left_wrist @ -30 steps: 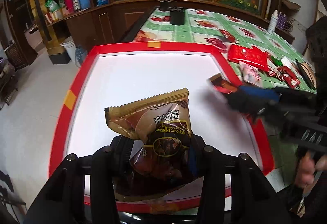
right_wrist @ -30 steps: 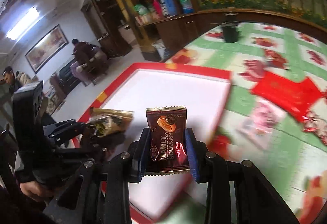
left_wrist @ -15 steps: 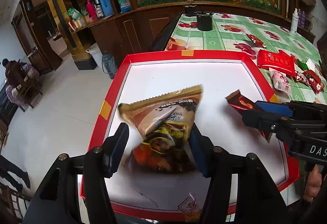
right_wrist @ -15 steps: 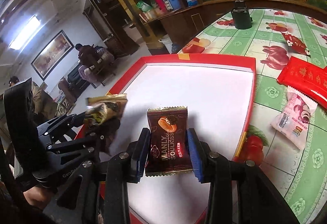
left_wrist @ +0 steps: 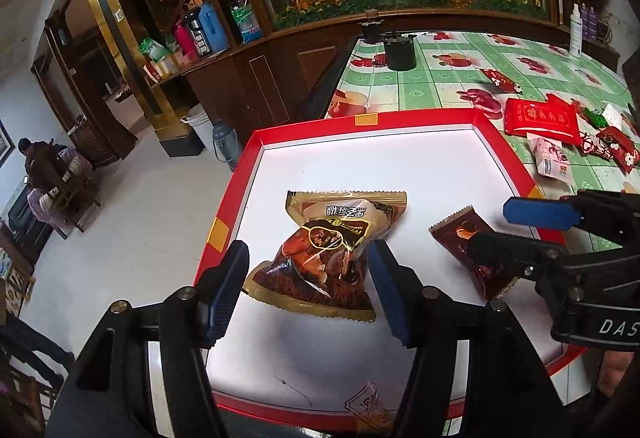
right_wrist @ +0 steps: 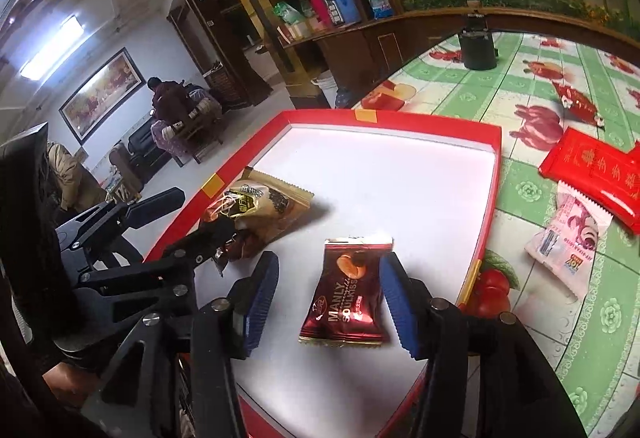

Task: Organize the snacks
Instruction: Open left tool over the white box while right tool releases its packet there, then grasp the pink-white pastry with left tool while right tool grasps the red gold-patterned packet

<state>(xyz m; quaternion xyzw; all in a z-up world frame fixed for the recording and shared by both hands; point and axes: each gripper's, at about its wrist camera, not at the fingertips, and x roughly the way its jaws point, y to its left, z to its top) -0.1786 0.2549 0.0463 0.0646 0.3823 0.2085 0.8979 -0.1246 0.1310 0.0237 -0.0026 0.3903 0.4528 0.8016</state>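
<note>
1. Left gripper (left_wrist: 308,288), bottom centre of the left wrist view: jaws just been opening, blue pads clear of the gold-brown snack bag (left_wrist: 334,252) lying between them. Released, not grasping.
2. Gold-brown snack bag: flat on the white floor of the red-rimmed tray (left_wrist: 236,198), lower centre of frame, crimped gold edge toward the camera.
3. Right gripper (right_wrist: 328,298), lower centre of the right wrist view: jaws just been opening, a gap either side of the dark red candy packet (right_wrist: 348,294). Released, packet lying loose between the pads.
4. Dark red candy packet: on the tray floor, printed with a nut picture and "MANLY SOULKISS"; in the left wrist view at centre right, partly behind the right gripper's black finger.
5. Tray rim: red, with orange tape patches on the left side and far edge; tray resting on a green fruit-patterned tablecloth (left_wrist: 440,86).
6. Mid right, off the tray: pink-white snack packet (right_wrist: 568,238), just beyond it a large red packet (right_wrist: 596,170), and small red wrapped sweets (left_wrist: 616,148) farther right.
7. Upper centre: black cylindrical container (left_wrist: 400,54) on the table's far end.
8. Far upper left: seated person (right_wrist: 168,102) near a framed painting; shelves with bottles along the wooden wall.
</note>
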